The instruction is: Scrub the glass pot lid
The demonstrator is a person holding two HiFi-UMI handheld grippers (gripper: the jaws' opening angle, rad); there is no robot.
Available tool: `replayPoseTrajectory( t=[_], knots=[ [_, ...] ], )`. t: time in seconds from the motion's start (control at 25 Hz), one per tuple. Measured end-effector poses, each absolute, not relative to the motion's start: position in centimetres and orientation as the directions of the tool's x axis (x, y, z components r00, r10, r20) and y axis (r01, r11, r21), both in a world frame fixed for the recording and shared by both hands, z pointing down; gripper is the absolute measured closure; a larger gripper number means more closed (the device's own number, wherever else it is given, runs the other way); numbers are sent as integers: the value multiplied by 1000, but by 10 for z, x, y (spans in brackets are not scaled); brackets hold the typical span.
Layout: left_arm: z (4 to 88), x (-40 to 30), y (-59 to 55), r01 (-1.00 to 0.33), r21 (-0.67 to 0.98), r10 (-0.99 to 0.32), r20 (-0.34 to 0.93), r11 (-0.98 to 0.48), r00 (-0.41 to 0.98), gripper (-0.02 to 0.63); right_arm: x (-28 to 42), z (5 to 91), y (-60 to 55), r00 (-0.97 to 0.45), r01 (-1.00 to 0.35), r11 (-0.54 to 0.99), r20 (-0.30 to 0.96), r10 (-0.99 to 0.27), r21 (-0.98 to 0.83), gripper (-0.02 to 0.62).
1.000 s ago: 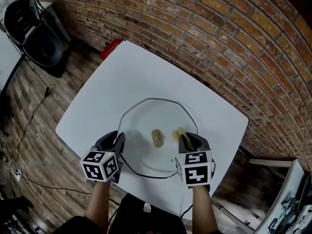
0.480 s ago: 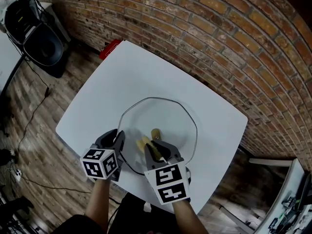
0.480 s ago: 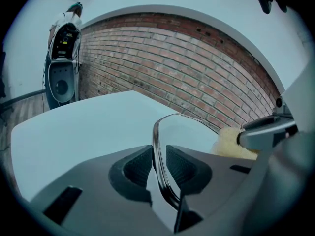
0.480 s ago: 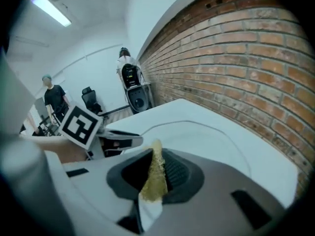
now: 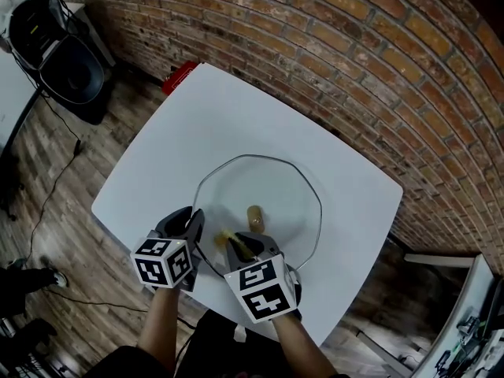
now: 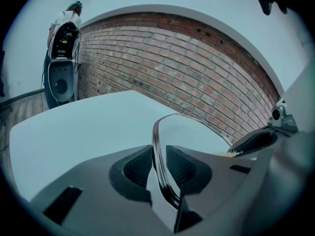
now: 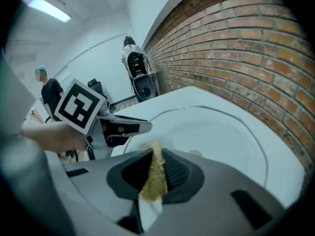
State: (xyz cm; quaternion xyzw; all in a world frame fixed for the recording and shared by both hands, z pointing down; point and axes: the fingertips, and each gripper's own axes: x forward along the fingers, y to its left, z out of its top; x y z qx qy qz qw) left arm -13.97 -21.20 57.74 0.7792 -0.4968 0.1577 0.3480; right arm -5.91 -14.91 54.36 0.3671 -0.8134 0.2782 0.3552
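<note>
**Lid.** The lid lies on the white table, near the edge closest to the person, with its knob at the centre. Whether it rests fully flat or is raised slightly at the held edge cannot be determined.

**Left gripper.** The left gripper is clenched on the lid's near-left rim. The left gripper view shows the dark rim running straight between the two pads, which press it from either side. Judgement: this hold is an anchor, so that the lid does not slide or spin on the smooth table under rubbing.

**Right gripper.** The right gripper grasps a yellowish pad. The right gripper view shows the pad pinched edge-on between the jaws, its free end sticking out beyond the tips. The tips point steeply down at the glass, between the knob and the clamped rim (just beside the left gripper). Judgement: the steep angle puts the pad's exposed end, not the jaws, against the glass. Actual contact is likely but not confirmed.

**Status.** Scrubbing appears under way on the near-left part of the lid. No dirt or suds can be made out, so progress cannot be graded.

**Risk.** The two grippers work close together; a wide stroke could strike the left jaws.
</note>
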Motion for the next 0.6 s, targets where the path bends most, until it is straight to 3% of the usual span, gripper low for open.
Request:
replayPoseTrajectory(
  t=[0.36, 0.6],
  knots=[
    [578, -139, -212, -883, 383, -667, 587, -270, 458, 515, 54, 550, -148, -225, -888, 459, 858, -462, 15, 537],
    [578, -139, -213, -884, 377, -671, 583, -277, 459, 515, 73, 546, -152, -204, -911, 413, 848, -488, 19, 537]
  ],
)
